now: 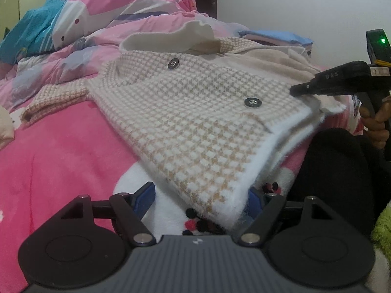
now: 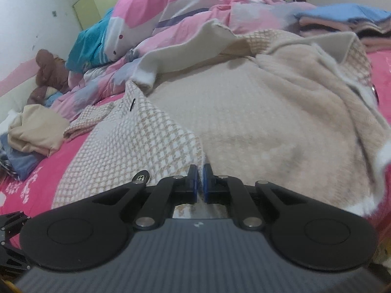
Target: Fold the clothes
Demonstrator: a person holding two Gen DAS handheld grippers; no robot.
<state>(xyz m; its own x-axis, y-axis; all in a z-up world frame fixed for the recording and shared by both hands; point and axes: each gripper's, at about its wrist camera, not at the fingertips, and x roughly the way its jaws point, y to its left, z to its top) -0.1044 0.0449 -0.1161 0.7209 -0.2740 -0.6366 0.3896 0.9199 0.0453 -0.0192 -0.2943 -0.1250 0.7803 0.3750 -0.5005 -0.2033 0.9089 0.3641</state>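
Checked knit: the jacket is cream-and-tan houndstooth with a white fleecy trim, lying on the pink bedspread in front of the crumpled quilt.
Lie of the jacket: in the right wrist view the left front panel lies at 9 o'clock, the plush beige lining is bared at centre, and the other front is thrown back toward 3 o'clock.
Long axis: hem nearest the left wrist camera at 6 o'clock, white collar at 12 o'clock; it runs away from the person.
Right gripper: its blue pads are pressed almost together over the panel's front edge, so I judge it clamped on the jacket.
Left gripper: spread wide, the hem corner lying between its fingers, nothing pinched.
Risk, slip: thick fleecy trim may pull out of a shallow pinch if the edge is dragged.
Risk, skew: with only one edge held, the panel could land crooked and bunch over the lining.
Risk, snag: the metal buttons may catch on the knit.
Stage: open front fits either laying out or mid-fold.
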